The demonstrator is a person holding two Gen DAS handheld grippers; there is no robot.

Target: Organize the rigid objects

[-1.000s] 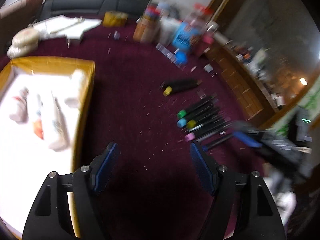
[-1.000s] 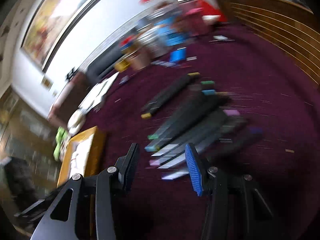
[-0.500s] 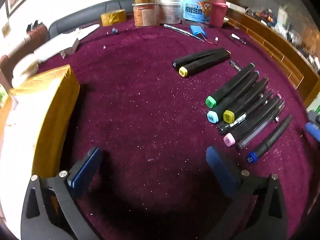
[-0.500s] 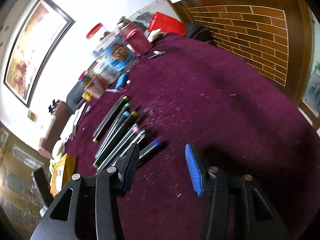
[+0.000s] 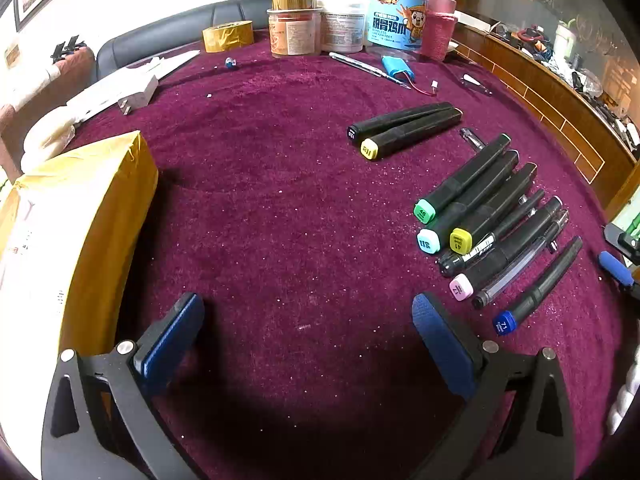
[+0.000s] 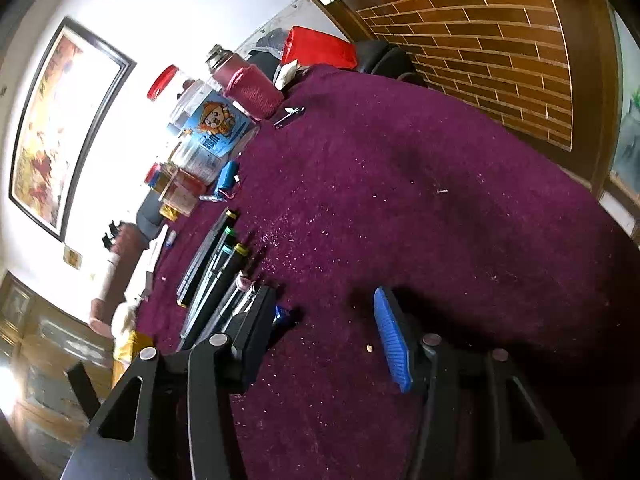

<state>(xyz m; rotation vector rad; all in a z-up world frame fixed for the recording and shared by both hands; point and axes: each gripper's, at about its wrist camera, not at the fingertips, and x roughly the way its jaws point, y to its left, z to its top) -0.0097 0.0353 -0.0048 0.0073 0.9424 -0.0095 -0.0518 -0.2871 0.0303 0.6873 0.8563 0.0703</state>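
Note:
Several black markers with coloured end caps (image 5: 480, 208) lie side by side on the purple cloth, right of centre in the left wrist view. Two more black markers (image 5: 404, 124) lie together behind them. A blue-capped marker (image 5: 536, 292) ends the row nearest the right gripper's blue pad (image 5: 616, 268). My left gripper (image 5: 308, 336) stands wide open over bare cloth, left of the row. In the right wrist view the row of markers (image 6: 216, 272) runs along the left, its blue cap (image 6: 283, 314) beside the left finger. My right gripper (image 6: 324, 328) is opening, nothing between its jaws.
A yellow-taped box (image 5: 80, 220) stands at the left. Jars and tubs (image 5: 344, 20), a tape roll (image 5: 228, 36), pink yarn (image 5: 440, 32), a blue battery pack (image 5: 396, 72) and white papers (image 5: 120, 88) line the far side. A wooden ledge (image 5: 560, 100) borders the right.
The left jaws have spread wider and the gripper has dropped closer to the cloth beside the box. The right gripper has swung off the markers to bare cloth at their right, widening slightly.

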